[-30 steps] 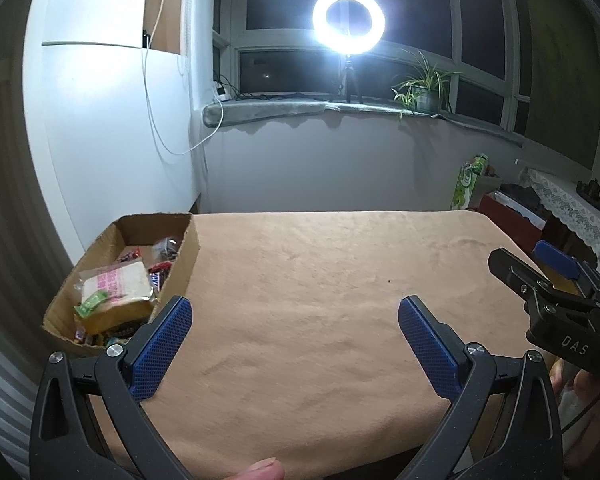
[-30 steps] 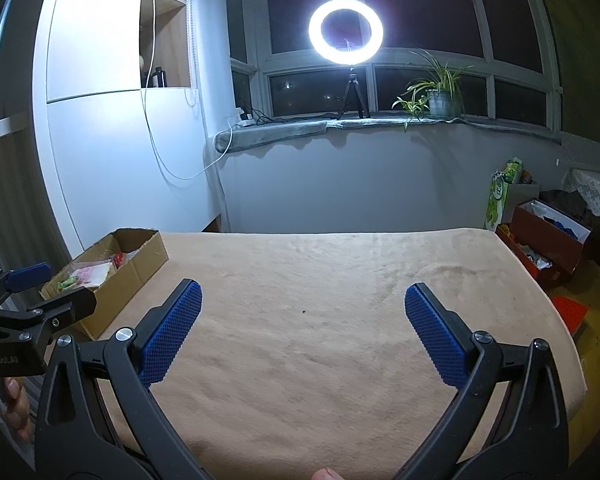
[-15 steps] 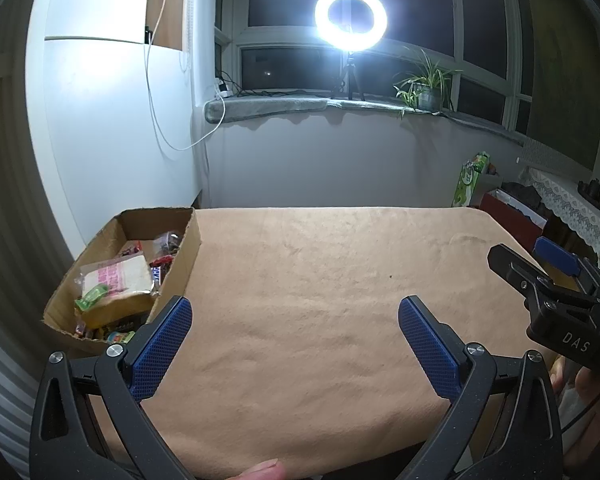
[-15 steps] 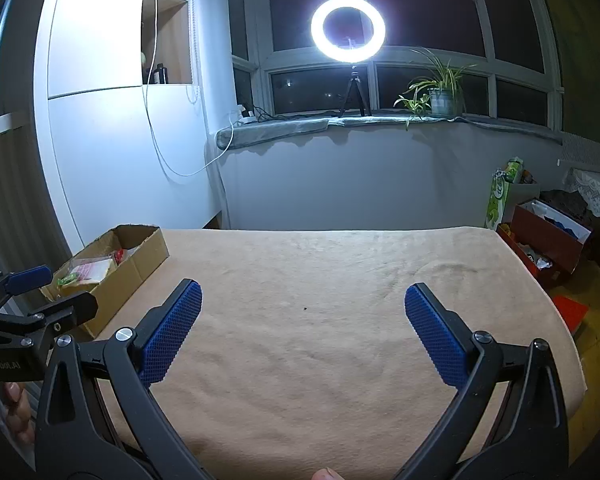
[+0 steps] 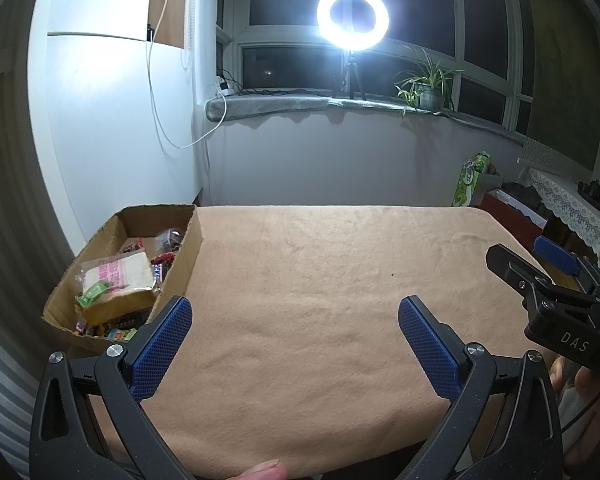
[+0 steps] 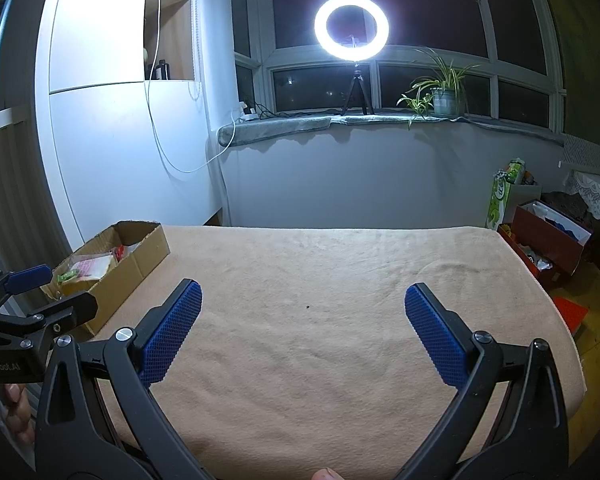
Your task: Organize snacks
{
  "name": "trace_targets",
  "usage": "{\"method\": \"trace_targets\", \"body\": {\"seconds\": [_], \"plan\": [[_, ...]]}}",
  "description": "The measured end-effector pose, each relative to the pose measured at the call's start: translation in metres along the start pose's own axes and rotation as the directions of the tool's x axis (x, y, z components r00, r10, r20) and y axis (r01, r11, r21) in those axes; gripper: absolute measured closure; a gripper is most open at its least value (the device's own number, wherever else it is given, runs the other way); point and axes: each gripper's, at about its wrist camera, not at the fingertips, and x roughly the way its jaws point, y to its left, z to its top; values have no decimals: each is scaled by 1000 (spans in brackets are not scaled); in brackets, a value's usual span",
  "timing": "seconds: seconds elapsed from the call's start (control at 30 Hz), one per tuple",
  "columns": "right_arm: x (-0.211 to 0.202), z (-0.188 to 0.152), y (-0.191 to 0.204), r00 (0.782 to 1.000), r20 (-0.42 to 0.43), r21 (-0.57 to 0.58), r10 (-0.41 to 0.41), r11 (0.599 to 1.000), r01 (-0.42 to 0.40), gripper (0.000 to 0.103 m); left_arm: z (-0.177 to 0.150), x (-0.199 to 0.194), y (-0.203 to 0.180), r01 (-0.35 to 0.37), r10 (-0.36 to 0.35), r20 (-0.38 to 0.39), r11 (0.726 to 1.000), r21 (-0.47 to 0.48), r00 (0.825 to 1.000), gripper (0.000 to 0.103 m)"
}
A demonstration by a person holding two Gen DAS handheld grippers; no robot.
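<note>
A cardboard box (image 5: pixel 190 246) (image 6: pixel 140 258) stands at the table's left edge, filled with several wrapped snacks; a clear bag with a pink label (image 5: pixel 120 274) lies on top. My left gripper (image 5: pixel 294 338) hovers open over the near part of the beige cloth, its left pad (image 5: pixel 162 346) close to the box's near corner. My right gripper (image 6: pixel 302 328) is open too, above the middle of the cloth with nothing between its pads. Each gripper shows at the edge of the other's view.
A beige cloth (image 5: pixel 320 280) covers the table. A red box (image 6: pixel 548 240) and a green carton (image 6: pixel 500 198) stand on the floor at the right. Behind are a windowsill with a ring light (image 6: pixel 352 26) and a potted plant (image 6: pixel 444 88).
Both grippers have tilted slightly downward and drawn back a little, so the box and table sit lower in the views. Both stay open and empty.
</note>
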Motion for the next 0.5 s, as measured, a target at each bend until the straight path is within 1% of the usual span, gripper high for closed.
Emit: {"method": "trace_targets", "body": {"seconds": [0.5], "plan": [[2, -1, -2, 1000, -4, -1, 2, 1000, -2, 0, -4, 0, 2, 1, -1, 2, 1000, 1, 1000, 0]]}}
